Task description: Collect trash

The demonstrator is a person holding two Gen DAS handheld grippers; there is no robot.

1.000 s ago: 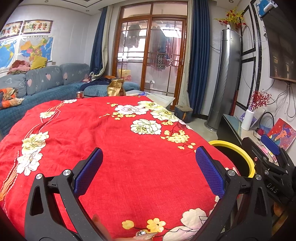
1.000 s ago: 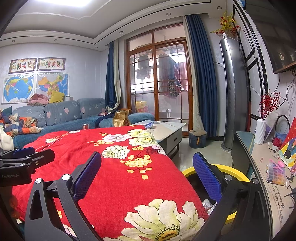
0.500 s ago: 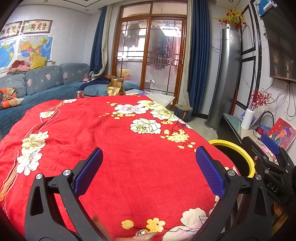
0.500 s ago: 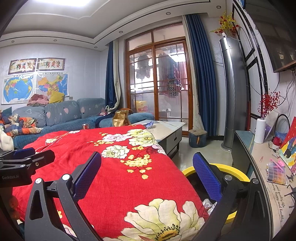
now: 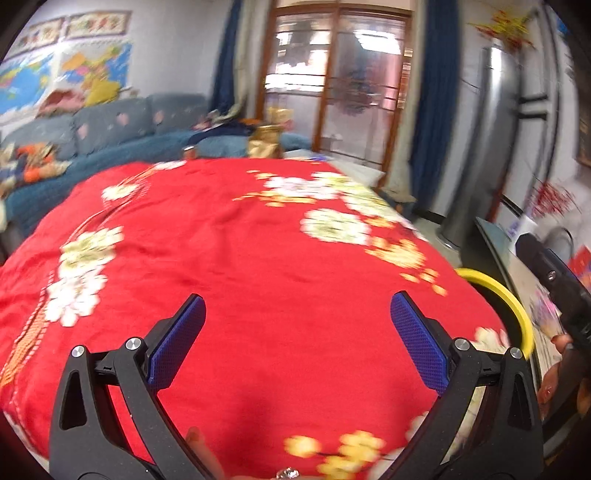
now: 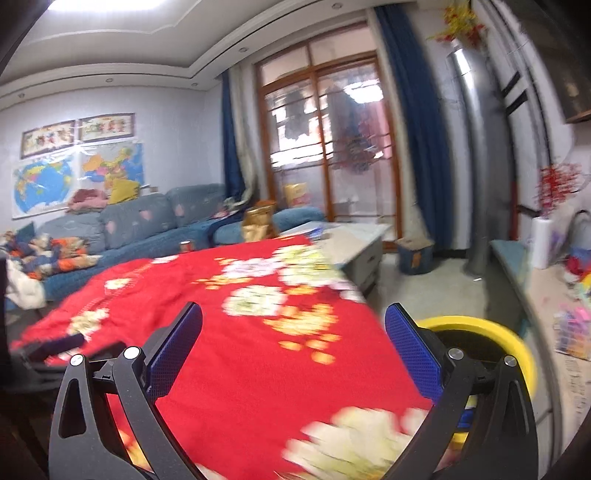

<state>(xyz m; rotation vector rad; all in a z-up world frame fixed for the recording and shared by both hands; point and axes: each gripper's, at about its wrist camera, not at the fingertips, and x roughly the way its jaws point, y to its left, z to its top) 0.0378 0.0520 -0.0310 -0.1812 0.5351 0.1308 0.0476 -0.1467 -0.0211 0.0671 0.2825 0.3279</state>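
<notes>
Both views have swung and blurred; your left gripper and right gripper hover over the red blanket, jaws spread, empty, yellow-rimmed bin beside.

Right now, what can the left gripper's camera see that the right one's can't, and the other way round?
Only the left view shows the person's hand holding the other tool. Only the right view shows the ceiling light, the grey coffee table and a white vase. Both show the red floral blanket, the yellow-rimmed bin, the blue sofa and wide-open blue-padded fingers, holding nothing.
</notes>
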